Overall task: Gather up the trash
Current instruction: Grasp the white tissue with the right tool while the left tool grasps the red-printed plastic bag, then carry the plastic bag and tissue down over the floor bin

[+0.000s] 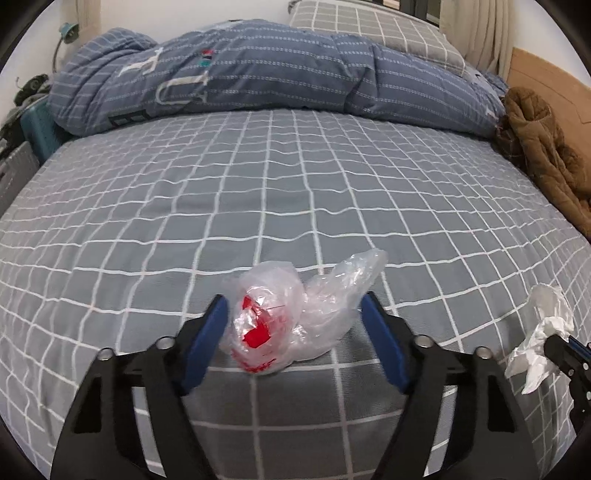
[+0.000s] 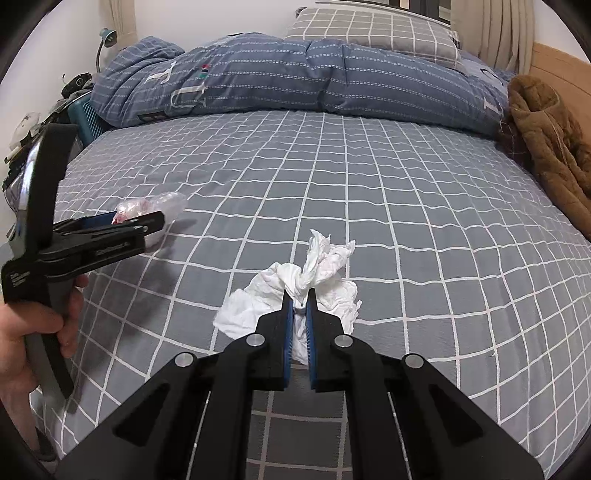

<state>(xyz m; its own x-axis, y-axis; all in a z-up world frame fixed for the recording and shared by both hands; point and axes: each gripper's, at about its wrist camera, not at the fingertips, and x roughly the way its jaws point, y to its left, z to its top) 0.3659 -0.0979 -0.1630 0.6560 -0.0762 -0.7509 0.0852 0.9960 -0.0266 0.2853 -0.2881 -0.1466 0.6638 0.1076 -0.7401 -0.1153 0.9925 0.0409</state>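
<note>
A crumpled clear plastic bag with red print (image 1: pixel 284 317) lies on the grey checked bed sheet (image 1: pixel 258 184). My left gripper (image 1: pixel 293 306) is open, its blue pads on either side of the bag, the left pad close to it. It also shows in the right wrist view (image 2: pixel 147 221), beside the bag (image 2: pixel 155 206). My right gripper (image 2: pixel 300 295) is shut on a crumpled white tissue (image 2: pixel 314 288) resting on the sheet. The tissue also shows in the left wrist view (image 1: pixel 539 332), held by the right gripper (image 1: pixel 557 343).
A rolled blue duvet (image 1: pixel 258 74) lies across the far side of the bed, with a grey checked pillow (image 1: pixel 369 26) behind it. A brown jacket (image 1: pixel 543 147) lies at the right edge by the wooden headboard (image 1: pixel 546 81). A teal crate (image 1: pixel 37 129) and clutter stand at the left.
</note>
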